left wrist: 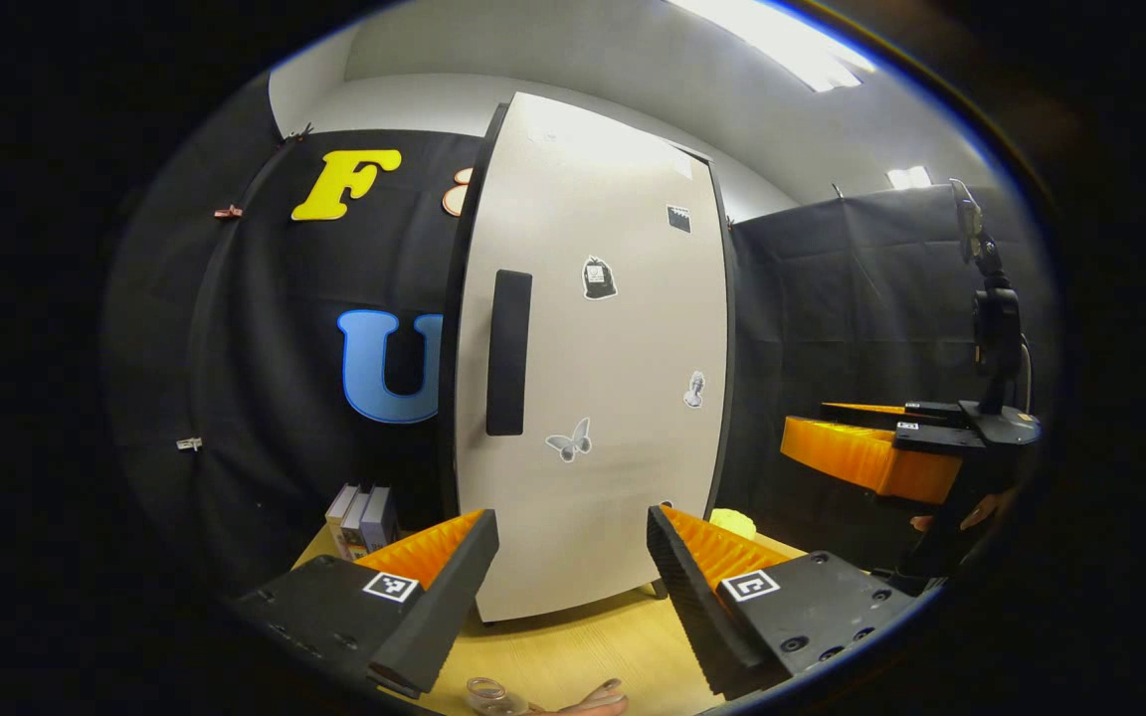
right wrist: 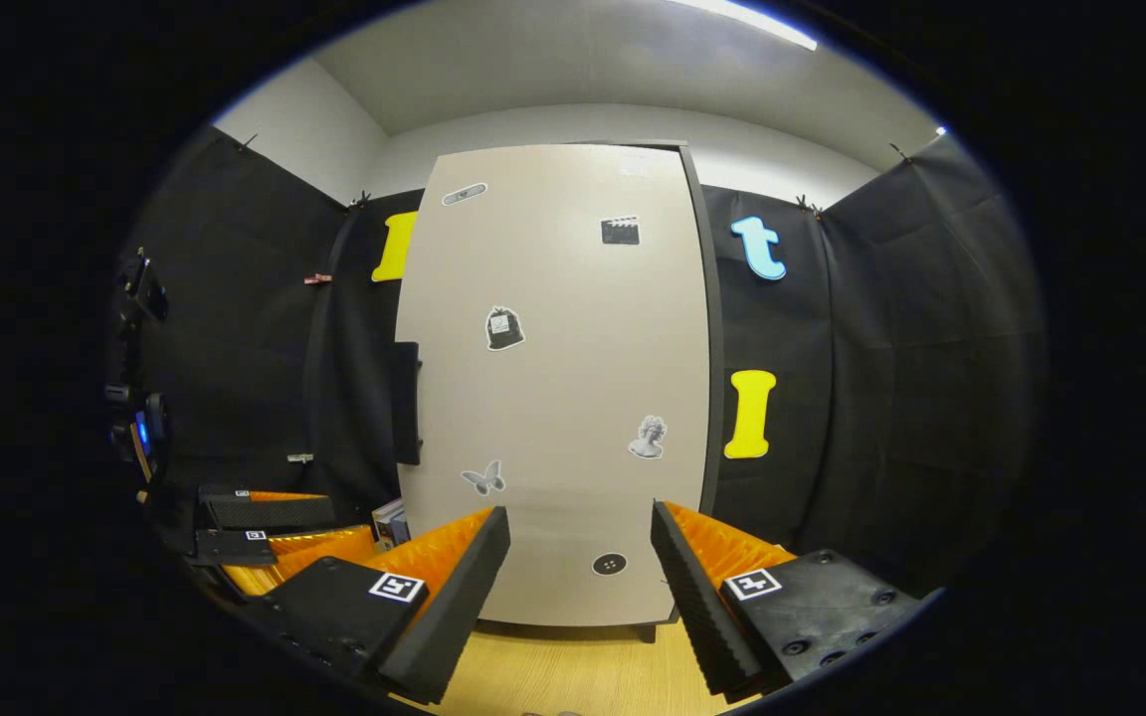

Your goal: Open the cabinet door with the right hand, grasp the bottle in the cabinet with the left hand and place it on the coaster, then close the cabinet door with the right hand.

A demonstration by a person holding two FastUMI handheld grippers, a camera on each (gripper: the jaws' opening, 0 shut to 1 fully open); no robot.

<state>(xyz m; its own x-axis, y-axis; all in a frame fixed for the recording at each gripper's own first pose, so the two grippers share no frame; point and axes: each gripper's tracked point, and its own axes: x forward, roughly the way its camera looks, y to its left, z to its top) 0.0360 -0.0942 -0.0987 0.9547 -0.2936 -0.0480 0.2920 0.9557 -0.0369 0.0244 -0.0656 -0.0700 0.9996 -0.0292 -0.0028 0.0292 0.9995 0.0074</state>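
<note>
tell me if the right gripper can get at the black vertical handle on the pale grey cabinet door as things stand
Probably yes. The right gripper is open and faces the closed pale grey cabinet door, with nothing between them. The black vertical handle sits on the door's left edge, so the gripper must shift left.

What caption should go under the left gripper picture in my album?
Open left gripper faces the closed cabinet door and its dark handle, right gripper alongside.

Left claw [left wrist: 573, 572]: wedge-shaped fingers with ribbed inner faces, black housings.
Markings: square black-and-white tag on each housing.
Screws: dark round heads on the right-hand housing.
Right claw [right wrist: 581, 577]: same wedge build, ribbed faces, tagged housings, round screw heads.
</note>
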